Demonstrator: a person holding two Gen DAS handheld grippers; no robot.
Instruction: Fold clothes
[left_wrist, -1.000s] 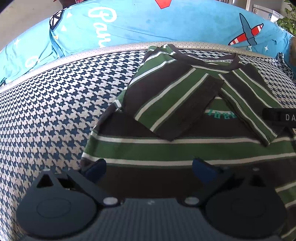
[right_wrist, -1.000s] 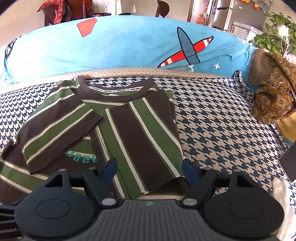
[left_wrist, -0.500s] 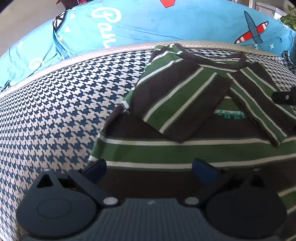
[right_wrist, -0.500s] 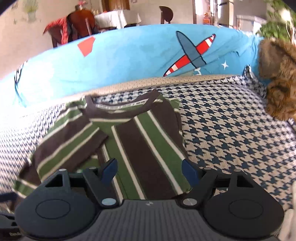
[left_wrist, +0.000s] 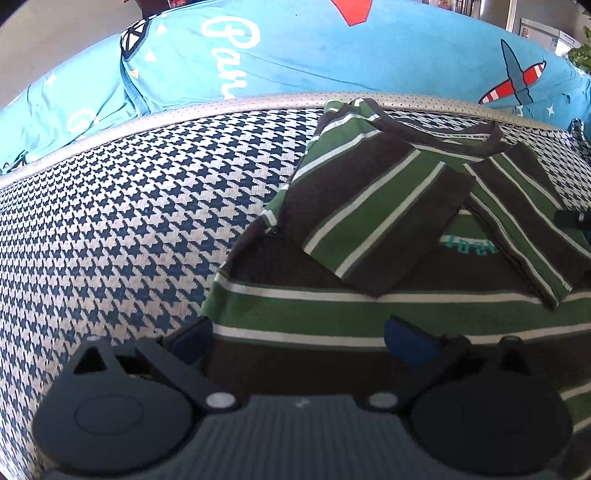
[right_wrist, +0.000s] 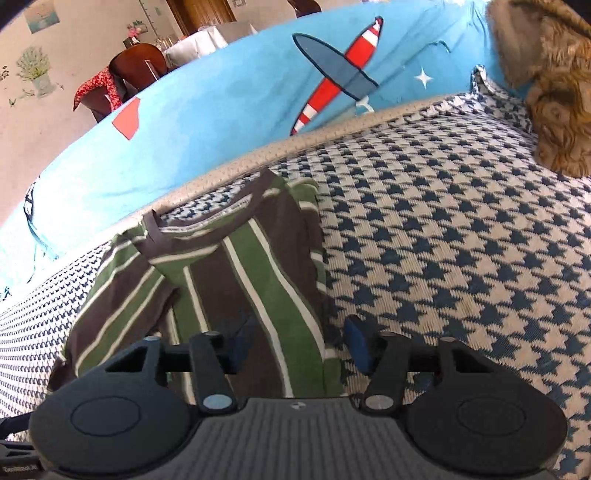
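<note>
A green, dark brown and white striped T-shirt (left_wrist: 373, 302) lies flat on the houndstooth cover, both sleeves folded in over its chest. My left gripper (left_wrist: 295, 341) is open low over the shirt's near left hem corner, nothing between its blue pads. In the right wrist view the same shirt (right_wrist: 258, 280) shows its folded right side. There my right gripper (right_wrist: 297, 345) is open, its fingers straddling the shirt's right edge close above the cloth. A dark bit of the right gripper shows at the left wrist view's right edge.
The houndstooth cover (left_wrist: 110, 221) stretches wide to the left and right (right_wrist: 461, 258) of the shirt. A blue cushion with an aeroplane print (right_wrist: 258, 85) lines the back. A brown furry bundle (right_wrist: 554, 92) sits at the far right.
My right gripper has dropped, tilted and moved in to the shirt's right edge, its fingers narrower than before. My left gripper shifted slightly left toward the hem corner.
</note>
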